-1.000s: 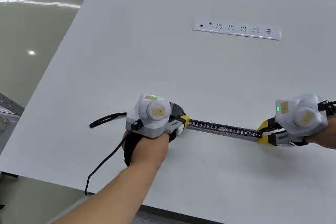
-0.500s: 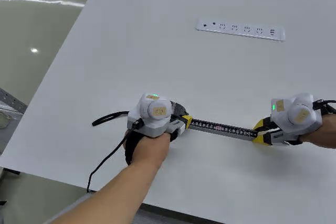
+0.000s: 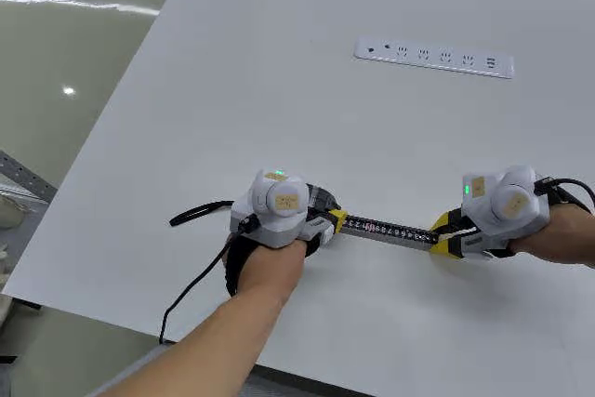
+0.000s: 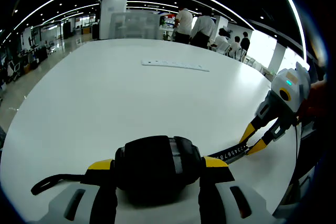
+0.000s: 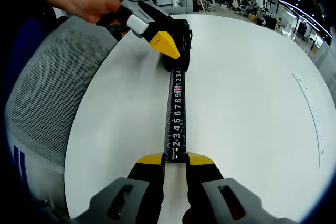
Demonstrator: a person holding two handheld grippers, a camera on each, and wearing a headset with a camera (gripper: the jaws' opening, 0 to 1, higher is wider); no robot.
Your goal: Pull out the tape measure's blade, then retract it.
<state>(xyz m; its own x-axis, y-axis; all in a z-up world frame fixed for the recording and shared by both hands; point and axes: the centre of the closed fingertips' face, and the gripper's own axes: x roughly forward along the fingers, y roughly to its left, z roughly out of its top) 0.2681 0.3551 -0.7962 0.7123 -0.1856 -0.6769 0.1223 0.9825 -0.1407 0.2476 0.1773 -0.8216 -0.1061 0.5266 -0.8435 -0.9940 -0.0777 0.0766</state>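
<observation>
- Tape measure [image 3: 319, 199], black-cased, lies near the table's [image 3: 279, 90] front edge, clamped by the left gripper [image 3: 327, 220].
- Right gripper [image 3: 441, 233] pinches the numbered blade's [image 3: 386, 230] tip.
- Open table stretches beyond, up to a power strip [image 3: 433, 57].
</observation>
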